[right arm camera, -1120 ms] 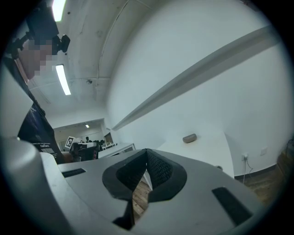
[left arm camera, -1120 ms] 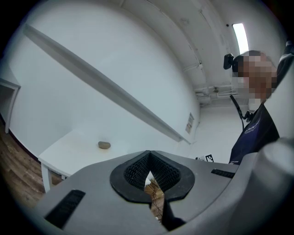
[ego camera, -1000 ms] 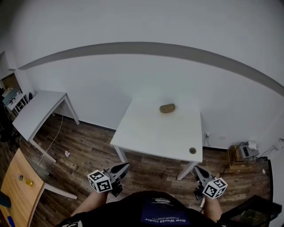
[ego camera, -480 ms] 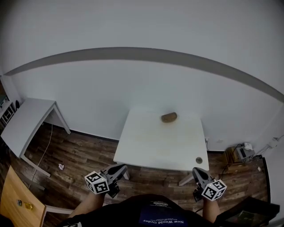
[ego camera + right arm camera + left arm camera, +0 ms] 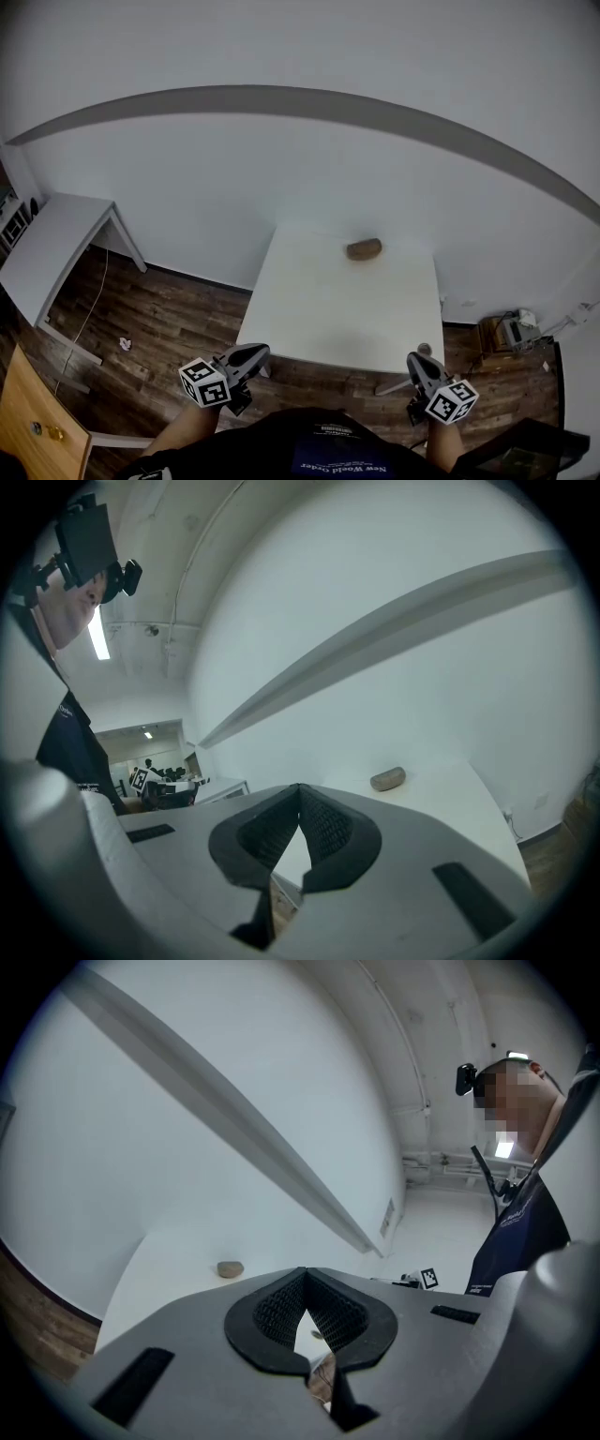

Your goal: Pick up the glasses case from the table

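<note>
The white counter (image 5: 328,309) carries the glasses case (image 5: 364,249); left gripper (image 5: 255,352) and right gripper (image 5: 416,360) hover nearby, jaws clenched empty.

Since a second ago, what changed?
The person has stepped toward the white table, now centred ahead; the side desk slid left. Nothing grasped. The glasses case stays near the table's far edge; left gripper and right gripper stay shut, empty.
</note>
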Demonstrator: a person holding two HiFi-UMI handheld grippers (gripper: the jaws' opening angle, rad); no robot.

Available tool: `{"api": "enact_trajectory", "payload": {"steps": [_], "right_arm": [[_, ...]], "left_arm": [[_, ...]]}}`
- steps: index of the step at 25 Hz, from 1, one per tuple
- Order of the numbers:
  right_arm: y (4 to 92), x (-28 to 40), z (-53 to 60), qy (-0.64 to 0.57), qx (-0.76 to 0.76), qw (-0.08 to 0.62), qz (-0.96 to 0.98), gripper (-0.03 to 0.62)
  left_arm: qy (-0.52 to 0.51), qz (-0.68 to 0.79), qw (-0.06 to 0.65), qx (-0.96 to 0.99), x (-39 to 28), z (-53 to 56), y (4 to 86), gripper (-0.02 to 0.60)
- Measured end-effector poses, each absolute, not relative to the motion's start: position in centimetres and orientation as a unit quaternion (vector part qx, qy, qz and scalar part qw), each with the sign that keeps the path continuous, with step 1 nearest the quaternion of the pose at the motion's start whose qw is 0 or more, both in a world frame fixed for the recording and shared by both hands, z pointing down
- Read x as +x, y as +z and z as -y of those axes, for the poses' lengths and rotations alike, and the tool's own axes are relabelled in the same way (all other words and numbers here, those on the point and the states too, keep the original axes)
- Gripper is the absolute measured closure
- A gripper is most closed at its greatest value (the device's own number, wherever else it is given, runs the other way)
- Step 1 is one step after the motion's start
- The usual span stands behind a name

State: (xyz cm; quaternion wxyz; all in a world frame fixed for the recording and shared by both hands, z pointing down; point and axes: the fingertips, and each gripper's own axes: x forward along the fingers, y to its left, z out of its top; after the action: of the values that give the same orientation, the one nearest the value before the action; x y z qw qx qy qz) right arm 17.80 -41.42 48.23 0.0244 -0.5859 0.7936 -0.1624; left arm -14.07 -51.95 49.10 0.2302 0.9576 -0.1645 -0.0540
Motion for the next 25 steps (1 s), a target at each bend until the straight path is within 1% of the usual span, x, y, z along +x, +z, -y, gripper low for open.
{"api": "enact_trajectory", "payload": {"steps": [6, 12, 17, 20, 25], "right_arm": [[49.0, 23.5, 45.5, -0.161, -0.552, 0.026, -0.818, 0.605], [47.3, 31.8, 49.9, -0.147, -0.517, 0.024, -0.843, 0.605], [48.1, 37.2, 52.2, -0.152, -0.497, 0.025, -0.854, 0.605], [49.1, 39.4, 53.9, -0.16, -0.491, 0.028, -0.856, 0.605], [51.1, 41.0, 56.2, -0.178, -0.488, 0.034, -0.854, 0.605]], "left_arm": [[-0.06, 0.204, 0.215, 0.953, -9.1, 54.0, 48.5, 0.582], [-0.06, 0.234, 0.204, 0.949, -0.5, 54.9, 47.1, 0.582], [-0.055, 0.243, 0.199, 0.948, 5.7, 55.9, 46.4, 0.582], [-0.045, 0.253, 0.206, 0.944, 8.0, 56.6, 46.6, 0.582], [-0.031, 0.262, 0.222, 0.939, 9.6, 58.7, 47.7, 0.583]]}}
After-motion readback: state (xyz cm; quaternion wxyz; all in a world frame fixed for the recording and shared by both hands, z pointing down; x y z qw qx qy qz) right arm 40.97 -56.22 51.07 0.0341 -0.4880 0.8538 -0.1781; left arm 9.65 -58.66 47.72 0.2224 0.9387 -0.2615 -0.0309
